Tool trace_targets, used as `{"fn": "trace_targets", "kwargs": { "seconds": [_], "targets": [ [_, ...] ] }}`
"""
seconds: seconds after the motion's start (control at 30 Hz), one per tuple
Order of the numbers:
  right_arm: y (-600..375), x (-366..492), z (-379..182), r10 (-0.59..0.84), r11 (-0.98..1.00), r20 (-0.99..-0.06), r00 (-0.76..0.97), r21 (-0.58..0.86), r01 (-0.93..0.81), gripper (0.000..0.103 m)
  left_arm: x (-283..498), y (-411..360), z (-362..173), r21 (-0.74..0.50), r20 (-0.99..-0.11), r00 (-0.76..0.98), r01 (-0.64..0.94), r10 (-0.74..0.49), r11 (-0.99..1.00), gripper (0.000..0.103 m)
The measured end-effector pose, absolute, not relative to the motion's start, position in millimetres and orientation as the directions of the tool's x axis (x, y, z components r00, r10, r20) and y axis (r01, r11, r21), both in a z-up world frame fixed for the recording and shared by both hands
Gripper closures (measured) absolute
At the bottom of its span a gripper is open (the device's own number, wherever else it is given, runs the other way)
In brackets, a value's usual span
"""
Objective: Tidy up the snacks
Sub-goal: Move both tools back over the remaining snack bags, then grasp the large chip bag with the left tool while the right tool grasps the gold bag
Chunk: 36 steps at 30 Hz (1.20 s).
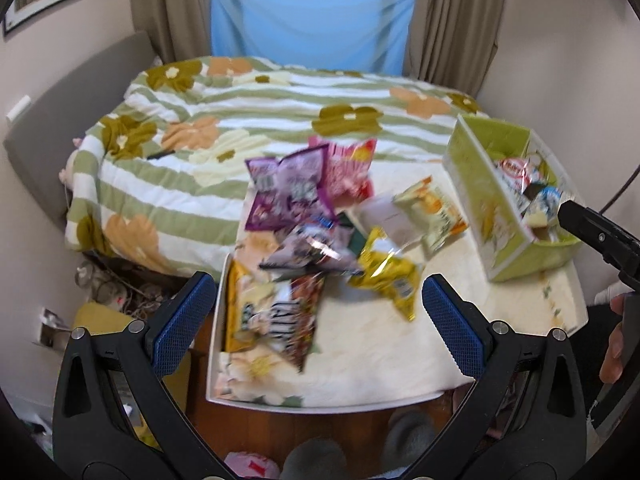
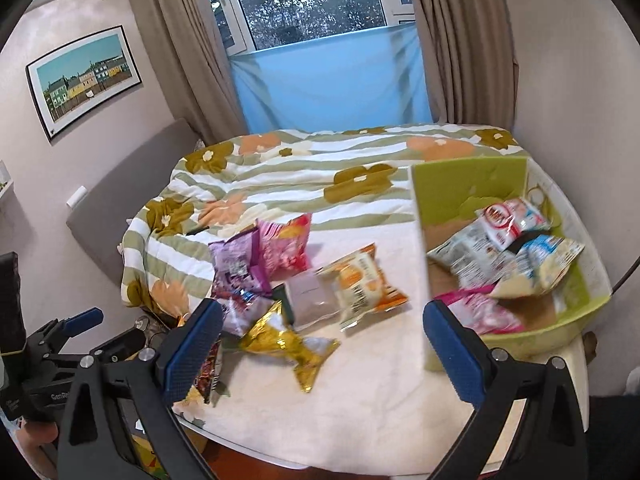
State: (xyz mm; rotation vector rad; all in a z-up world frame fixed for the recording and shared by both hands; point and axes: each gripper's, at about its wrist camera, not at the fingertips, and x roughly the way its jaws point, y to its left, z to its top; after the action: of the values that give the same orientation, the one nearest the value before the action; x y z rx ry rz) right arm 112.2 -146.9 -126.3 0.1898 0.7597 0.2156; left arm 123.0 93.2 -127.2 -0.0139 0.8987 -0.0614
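Several snack bags lie in a loose pile on a cream cloth: a purple bag (image 1: 286,190) (image 2: 236,264), a pink bag (image 1: 348,168) (image 2: 284,246), a yellow bag (image 1: 386,276) (image 2: 288,344), an orange-and-white bag (image 1: 434,208) (image 2: 362,284) and a striped dark bag (image 1: 280,316). A green box (image 1: 500,216) (image 2: 472,188) at the right holds several bags (image 2: 504,248). My left gripper (image 1: 316,320) hovers open and empty near the pile's front. My right gripper (image 2: 320,344) hangs open and empty between the pile and the box.
The cloth covers a low white table (image 1: 320,404) (image 2: 576,356) against a bed with a green flowered quilt (image 1: 208,128) (image 2: 280,168). Clutter (image 1: 116,292) sits on the floor left of the table. The other gripper (image 1: 596,236) (image 2: 60,344) shows in each view.
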Motion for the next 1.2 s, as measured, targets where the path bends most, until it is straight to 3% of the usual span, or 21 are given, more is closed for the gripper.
{"fn": "trace_targets", "kwargs": {
  "seconds": [0.33,0.63,0.83,1.07,1.2],
  "targets": [
    [-98.3,115.7,-180.8,0.254,0.966,-0.732,0.632,0.224,-0.130,0.003,140.9,108.2,-199.2,0.009,-0.853,0.522,0.045,-0.016,0.999,0.001],
    [-79.4,152.7,-235.7,0.274,0.957,-0.789,0.550,0.167,-0.237,0.003,157.1,86.4,-252.7,0.227,-0.816,0.545,-0.001,0.191,0.974,0.001],
    [-74.2,173.9,-260.4,0.300,0.937,-0.814,0.498,0.154,-0.312,0.003,177.8,82.2,-279.1,0.308,-0.817,0.500,-0.043,0.287,0.951,0.001],
    [-60.8,193.5,-285.8,0.332,0.890,-0.835,0.438,0.123,-0.440,0.003,190.8,87.3,-299.6,0.301,-0.843,0.445,-0.074,0.302,0.951,0.001],
    [-54.3,202.5,-298.4,0.341,0.862,-0.846,0.409,0.108,-0.495,0.003,194.8,89.5,-307.9,0.306,-0.854,0.415,-0.085,0.313,0.948,0.017]
  ]
}}
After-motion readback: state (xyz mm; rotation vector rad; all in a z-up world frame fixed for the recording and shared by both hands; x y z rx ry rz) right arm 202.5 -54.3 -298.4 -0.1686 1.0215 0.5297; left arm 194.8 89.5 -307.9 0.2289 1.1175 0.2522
